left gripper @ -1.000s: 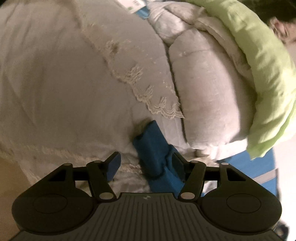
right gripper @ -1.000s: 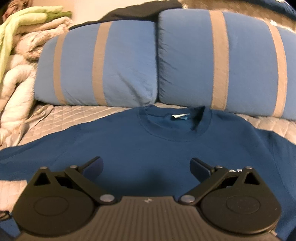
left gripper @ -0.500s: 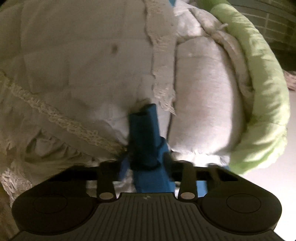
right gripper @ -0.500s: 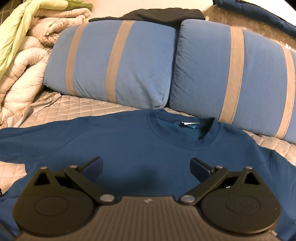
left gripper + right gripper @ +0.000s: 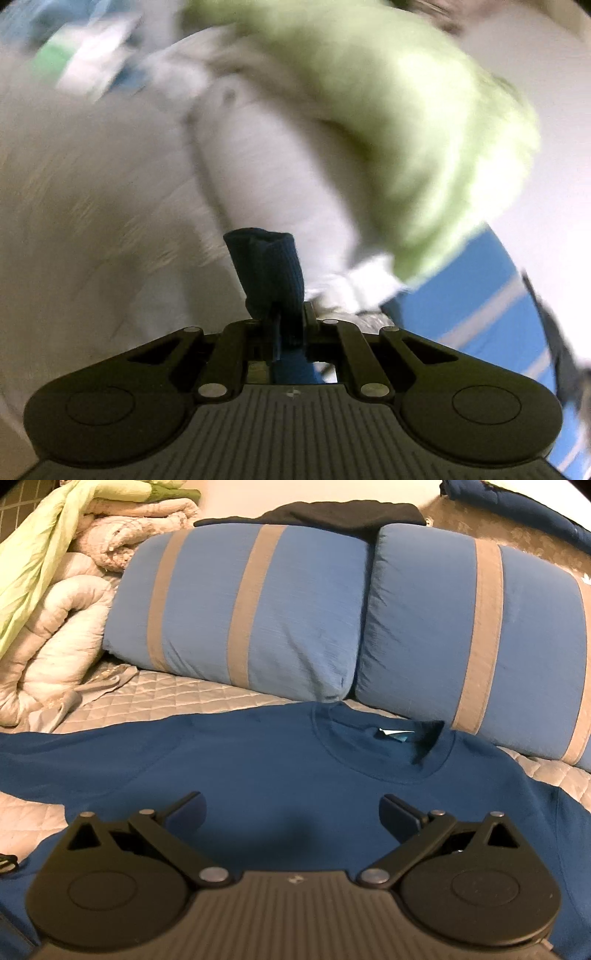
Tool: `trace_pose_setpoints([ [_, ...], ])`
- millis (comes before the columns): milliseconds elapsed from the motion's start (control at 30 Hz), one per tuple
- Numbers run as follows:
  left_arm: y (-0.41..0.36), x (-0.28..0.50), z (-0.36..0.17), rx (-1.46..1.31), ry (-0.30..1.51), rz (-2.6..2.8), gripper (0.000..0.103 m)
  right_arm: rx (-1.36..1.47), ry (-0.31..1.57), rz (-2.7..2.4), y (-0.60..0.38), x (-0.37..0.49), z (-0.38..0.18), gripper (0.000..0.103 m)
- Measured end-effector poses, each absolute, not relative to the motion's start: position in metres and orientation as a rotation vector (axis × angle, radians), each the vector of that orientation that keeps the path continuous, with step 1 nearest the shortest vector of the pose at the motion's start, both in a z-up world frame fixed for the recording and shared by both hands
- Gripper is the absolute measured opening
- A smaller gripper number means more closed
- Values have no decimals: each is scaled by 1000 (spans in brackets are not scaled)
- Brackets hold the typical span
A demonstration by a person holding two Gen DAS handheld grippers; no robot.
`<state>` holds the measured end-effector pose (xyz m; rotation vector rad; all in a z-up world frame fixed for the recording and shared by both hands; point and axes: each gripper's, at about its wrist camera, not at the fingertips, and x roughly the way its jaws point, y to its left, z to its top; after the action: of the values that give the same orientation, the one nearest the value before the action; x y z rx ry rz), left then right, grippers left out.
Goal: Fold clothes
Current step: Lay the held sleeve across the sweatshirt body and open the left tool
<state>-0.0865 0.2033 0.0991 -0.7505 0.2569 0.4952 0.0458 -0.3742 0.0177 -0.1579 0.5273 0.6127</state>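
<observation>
1. My left gripper point(image 5: 286, 325) is pinched tight on the ribbed sleeve cuff point(image 5: 267, 273) of the blue sweatshirt point(image 5: 280, 775); the cuff stands up out of the closed fingers, and more blue cloth shows below them.
2. Behind that cuff the left wrist view is badly smeared. I can make out a white quilted comforter point(image 5: 122, 177) and a lime green blanket point(image 5: 417, 140) lying over it, with blue striped fabric at the lower right.
3. My right gripper point(image 5: 291, 812) hangs wide open over the chest of the sweatshirt, holding nothing. I cannot tell whether its fingers touch the cloth.
4. The sweatshirt lies spread front up on the grey quilted bedspread point(image 5: 177, 698), collar and neck label point(image 5: 391, 734) toward the pillows, one sleeve running off to the left.
5. Two blue pillows with tan stripes point(image 5: 251, 613) stand side by side against the head of the bed, just beyond the collar.
6. A dark garment point(image 5: 332, 515) rests on top of the pillows.
7. The rolled comforter and green blanket are piled at the far left.
</observation>
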Motion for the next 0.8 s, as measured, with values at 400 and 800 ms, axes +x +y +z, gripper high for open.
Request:
trace_pose_setpoints([
  [400, 74, -11, 154, -222, 359, 357, 9, -125, 522, 643, -377, 45, 18, 103],
  [800, -11, 30, 155, -36, 390, 187, 9, -124, 538, 672, -374, 46, 18, 103],
])
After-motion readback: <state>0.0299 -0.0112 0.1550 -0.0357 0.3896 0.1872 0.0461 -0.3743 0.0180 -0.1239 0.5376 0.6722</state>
